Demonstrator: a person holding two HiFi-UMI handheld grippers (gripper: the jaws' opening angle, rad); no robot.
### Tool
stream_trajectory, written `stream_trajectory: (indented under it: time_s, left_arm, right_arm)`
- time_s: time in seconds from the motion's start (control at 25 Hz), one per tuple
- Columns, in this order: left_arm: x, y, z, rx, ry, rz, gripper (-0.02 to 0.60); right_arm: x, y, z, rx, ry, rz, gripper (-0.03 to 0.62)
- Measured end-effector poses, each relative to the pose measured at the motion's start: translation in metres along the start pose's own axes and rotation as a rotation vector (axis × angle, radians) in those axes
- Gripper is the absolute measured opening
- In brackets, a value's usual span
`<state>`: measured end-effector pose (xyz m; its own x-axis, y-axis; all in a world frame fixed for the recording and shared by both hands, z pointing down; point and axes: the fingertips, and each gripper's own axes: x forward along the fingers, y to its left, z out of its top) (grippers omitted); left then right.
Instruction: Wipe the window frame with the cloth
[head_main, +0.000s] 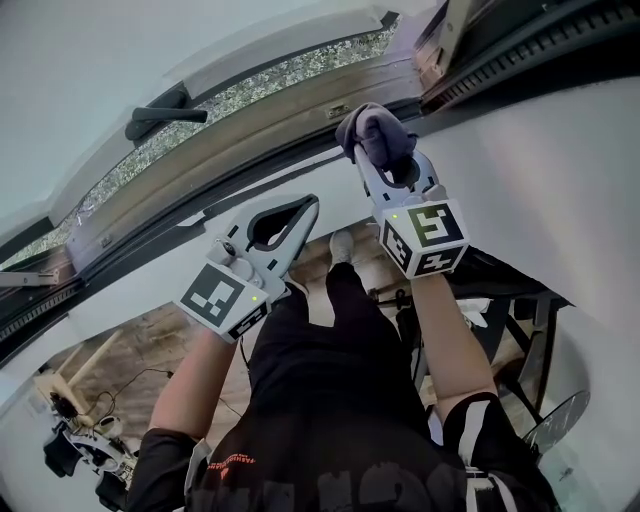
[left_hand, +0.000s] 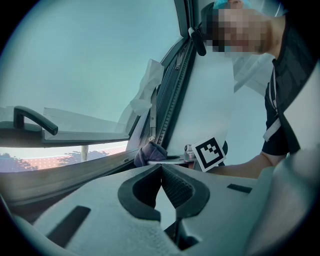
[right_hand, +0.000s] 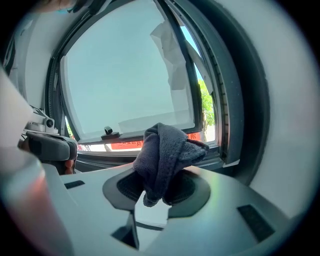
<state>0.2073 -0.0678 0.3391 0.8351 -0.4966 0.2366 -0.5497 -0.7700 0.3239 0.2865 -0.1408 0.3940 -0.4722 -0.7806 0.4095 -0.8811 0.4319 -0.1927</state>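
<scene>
The window frame (head_main: 250, 130) runs across in front of me, with its black handle (head_main: 165, 115) on the sash toward the left. Just below the frame's lower rail, my left gripper (head_main: 305, 205) is clenched on nothing, its jaw tips meeting, clear of the frame. Further right, my right gripper (head_main: 392, 172) grasps the bunched dark grey cloth (head_main: 378, 132). The cloth sits at the lower rail near the frame's right corner; I cannot tell whether it presses there.
</scene>
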Motion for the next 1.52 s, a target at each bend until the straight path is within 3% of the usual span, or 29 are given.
stream_trajectory:
  time_s: [0.76, 1.32, 1.52]
  left_arm:
    - [0.023, -0.004, 0.006, 0.011, 0.036, -0.014, 0.02]
    - [0.037, -0.014, 0.011, 0.02, 0.015, -0.051, 0.02]
    - [0.035, -0.014, 0.011, -0.006, 0.022, -0.043, 0.02]
  right_arm:
    - [-0.012, -0.044, 0.005, 0.03, -0.022, -0.071, 0.114]
    - [-0.02, -0.065, 0.007, 0.027, -0.017, -0.107, 0.114]
    - [-0.021, -0.065, 0.009, 0.02, -0.017, -0.112, 0.114]
